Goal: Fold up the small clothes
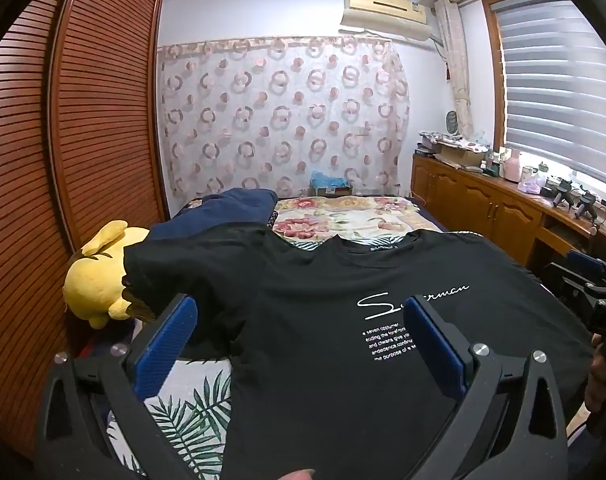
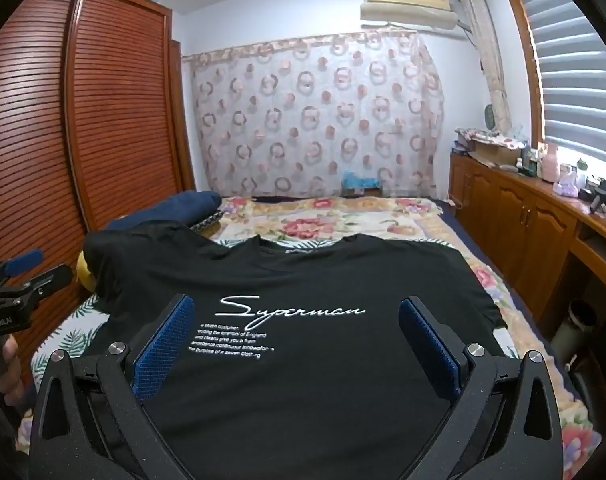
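A black T-shirt (image 1: pixel 327 312) with white "Superman" lettering lies spread face up on the bed, collar toward the far wall; the right wrist view shows the same black T-shirt (image 2: pixel 315 280). Its left sleeve drapes over a yellow plush toy (image 1: pixel 93 276). My left gripper (image 1: pixel 299 312) hovers open above the shirt's lower left part, blue pads wide apart, nothing between them. My right gripper (image 2: pixel 297 312) is open too, over the shirt's printed chest, holding nothing. Each gripper shows at the other view's edge: the right gripper (image 1: pixel 583 280) and the left gripper (image 2: pixel 27 272).
The bed (image 2: pixel 331 220) carries a floral blanket, with dark blue cloth (image 1: pixel 231 212) piled at its far left. A slatted wooden wardrobe (image 1: pixel 63 140) stands on the left. A wooden cabinet (image 2: pixel 535 216) with clutter on top runs along the right under the window.
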Demonstrator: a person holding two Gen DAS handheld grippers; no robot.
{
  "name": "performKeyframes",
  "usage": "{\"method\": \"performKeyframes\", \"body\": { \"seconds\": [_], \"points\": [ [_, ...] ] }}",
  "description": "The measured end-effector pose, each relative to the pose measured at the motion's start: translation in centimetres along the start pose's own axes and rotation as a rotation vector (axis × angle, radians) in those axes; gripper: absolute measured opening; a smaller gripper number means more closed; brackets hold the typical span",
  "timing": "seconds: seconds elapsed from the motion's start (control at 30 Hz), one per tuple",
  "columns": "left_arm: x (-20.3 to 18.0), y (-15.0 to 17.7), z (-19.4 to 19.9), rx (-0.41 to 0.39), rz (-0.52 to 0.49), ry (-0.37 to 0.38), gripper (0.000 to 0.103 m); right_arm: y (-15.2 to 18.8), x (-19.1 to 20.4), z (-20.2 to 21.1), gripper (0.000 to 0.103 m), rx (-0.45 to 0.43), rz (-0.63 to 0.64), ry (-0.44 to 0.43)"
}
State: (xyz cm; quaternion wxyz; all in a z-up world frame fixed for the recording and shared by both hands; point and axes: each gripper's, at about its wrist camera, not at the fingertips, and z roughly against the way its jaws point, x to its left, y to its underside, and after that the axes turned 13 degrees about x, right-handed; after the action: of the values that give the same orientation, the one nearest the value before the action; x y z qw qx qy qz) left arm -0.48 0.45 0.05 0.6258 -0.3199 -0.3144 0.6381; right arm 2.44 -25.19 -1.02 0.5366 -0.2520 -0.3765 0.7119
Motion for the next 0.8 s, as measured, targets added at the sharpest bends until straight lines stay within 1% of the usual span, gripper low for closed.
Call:
{"method": "performKeyframes", "body": {
  "seconds": [0.8],
  "points": [
    [0.03,-0.16,-0.14,-0.004,-0.004,-0.005,0.103,0.06,0.08,0.07,0.103,-0.003,-0.002,0.001]
  ]
}}
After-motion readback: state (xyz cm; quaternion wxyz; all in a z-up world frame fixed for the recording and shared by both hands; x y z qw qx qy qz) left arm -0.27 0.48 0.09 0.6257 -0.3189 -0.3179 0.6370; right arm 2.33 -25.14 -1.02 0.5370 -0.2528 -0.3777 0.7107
